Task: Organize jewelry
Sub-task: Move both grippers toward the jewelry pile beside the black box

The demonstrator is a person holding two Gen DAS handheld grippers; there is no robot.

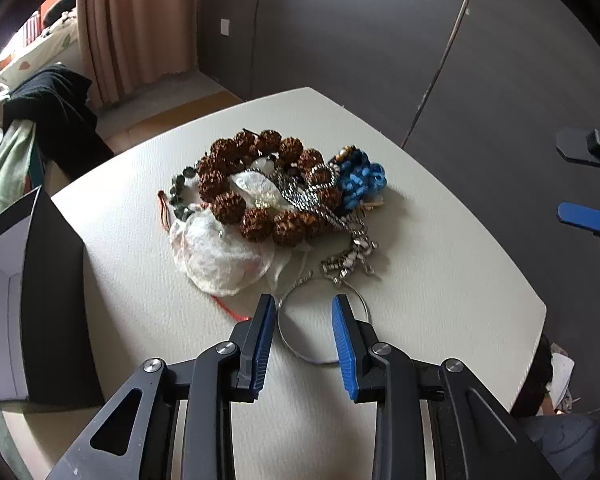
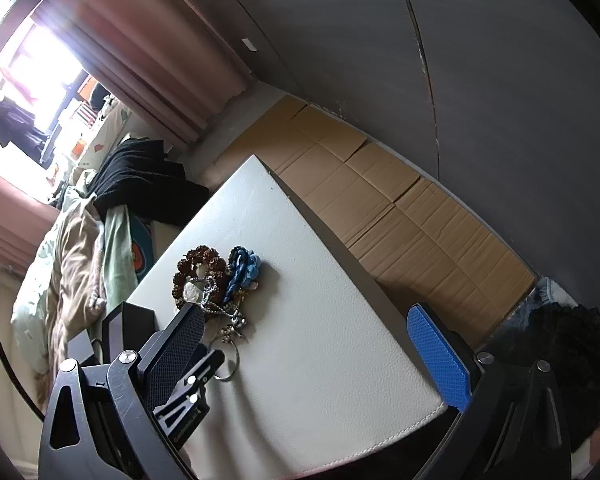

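The left gripper is held with its jaws apart over a silver ring lying on the white surface; neither pad is touching it. Just beyond, the jewelry pile is heaped. The right gripper is spread wide, empty. No legible writing is seen.

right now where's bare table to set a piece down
Bare table lies right of the jewelry pile, out to the right edge, and in the near strip behind the left tool. Crowded: the pile mid-table, the silver bangle between that tool's tips, the black box at left.
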